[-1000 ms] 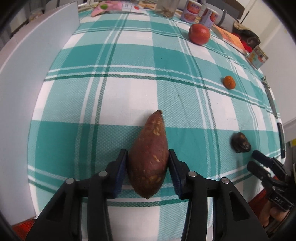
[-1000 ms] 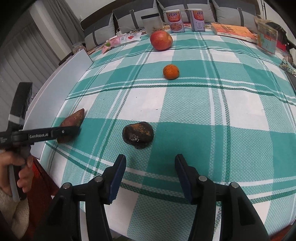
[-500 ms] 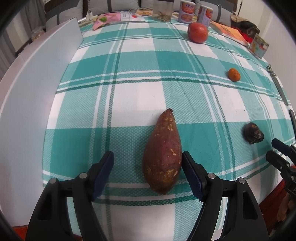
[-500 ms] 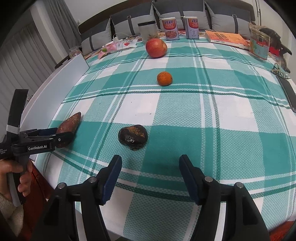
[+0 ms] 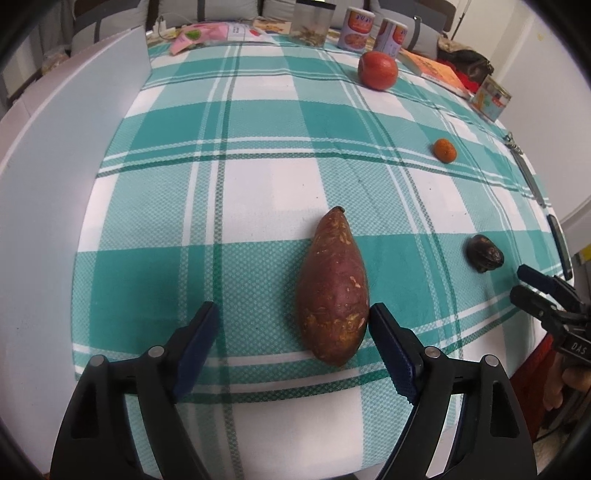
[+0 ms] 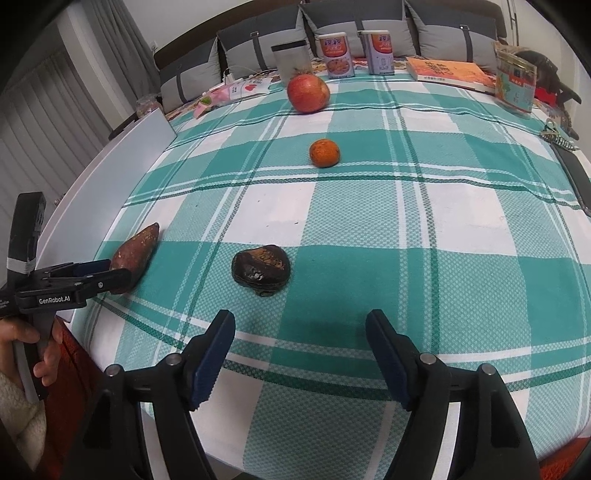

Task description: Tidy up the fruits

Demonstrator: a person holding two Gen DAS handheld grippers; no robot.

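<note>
We see a teal-and-white checked tablecloth (image 5: 258,177) with a white board (image 5: 55,155) on its left and grey cushions (image 6: 369,29) behind. Our left gripper (image 5: 291,332) gapes wide, holding nothing; the reddish-brown sweet potato (image 5: 334,288) lies between its fingers, touching the right one. Our right gripper (image 6: 299,350) is likewise spread, the dark lumpy fruit (image 6: 261,269) just ahead. "GenRobot.AI" marks the left gripper.

Sweet potato (image 5: 334,291) left of dark fruit (image 5: 484,254), orange (image 5: 444,150) behind, apple (image 5: 377,70) farthest
</note>
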